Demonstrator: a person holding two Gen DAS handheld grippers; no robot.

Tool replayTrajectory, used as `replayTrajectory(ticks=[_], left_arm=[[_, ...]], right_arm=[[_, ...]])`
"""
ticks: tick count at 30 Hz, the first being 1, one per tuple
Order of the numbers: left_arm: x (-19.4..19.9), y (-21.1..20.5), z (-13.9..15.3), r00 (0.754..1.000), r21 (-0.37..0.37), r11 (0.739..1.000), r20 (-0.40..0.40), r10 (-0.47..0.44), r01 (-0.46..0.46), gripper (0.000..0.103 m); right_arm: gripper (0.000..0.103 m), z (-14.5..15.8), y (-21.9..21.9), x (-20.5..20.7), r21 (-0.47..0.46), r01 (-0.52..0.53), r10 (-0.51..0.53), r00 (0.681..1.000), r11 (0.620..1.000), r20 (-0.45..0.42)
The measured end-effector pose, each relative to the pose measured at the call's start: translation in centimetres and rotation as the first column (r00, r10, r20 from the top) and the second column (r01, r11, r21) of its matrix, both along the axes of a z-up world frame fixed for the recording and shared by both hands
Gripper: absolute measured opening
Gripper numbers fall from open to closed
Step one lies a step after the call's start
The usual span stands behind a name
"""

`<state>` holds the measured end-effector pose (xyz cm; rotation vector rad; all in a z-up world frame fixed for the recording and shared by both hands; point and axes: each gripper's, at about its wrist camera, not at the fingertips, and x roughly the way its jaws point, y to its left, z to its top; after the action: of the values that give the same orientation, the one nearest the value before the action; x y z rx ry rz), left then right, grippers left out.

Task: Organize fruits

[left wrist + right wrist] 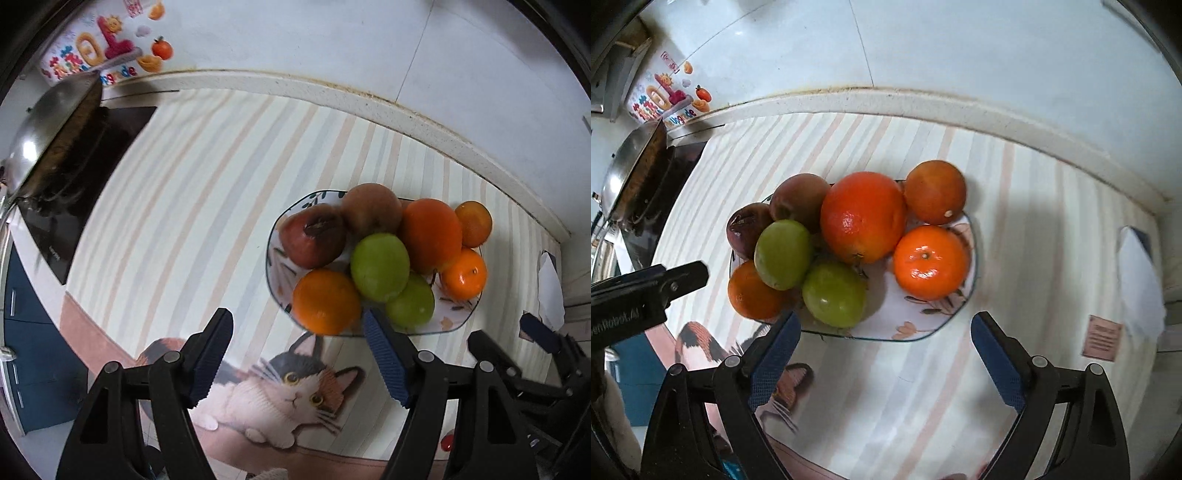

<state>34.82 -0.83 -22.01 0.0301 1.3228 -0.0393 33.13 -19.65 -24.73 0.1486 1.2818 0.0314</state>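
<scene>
Fruit: piled on plate; tangerine firm, smooth, rolls; grip its sides.
Right gripper: spread, empty.
Left gripper: spread, empty.

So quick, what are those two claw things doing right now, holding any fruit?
Left gripper: open, holding nothing, just short of the fruit plate.
Right gripper: open, holding nothing.

four oranges, two green fruits, two apples
</scene>
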Motion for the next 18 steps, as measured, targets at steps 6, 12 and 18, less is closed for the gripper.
replayTrajectory(ticks=[6,12,18], left_arm=[[-3.0,0.4,2.5,0.998,-0.005,1.000,0.065,0.002,-0.002,0.072],[-6.0,0.2,6.0,0.993,-0.042,0.999,0.118,-0.011,0.016,0.072],[-9.5,-0.7,9.3,0.982,-0.052,0.997,0.187,-0.040,0.050,0.072]], right_arm=[[0.096,3.5,-0.1,-2.2,-0.007,-0.007,0.008,0.999,1.000,0.048],[0.096,8.2,-0.3,-4.9,-0.014,-0.009,0.010,0.993,1.000,0.121],[0.096,12.9,-0.7,-8.5,-0.010,-0.008,0.010,0.981,1.000,0.193]])
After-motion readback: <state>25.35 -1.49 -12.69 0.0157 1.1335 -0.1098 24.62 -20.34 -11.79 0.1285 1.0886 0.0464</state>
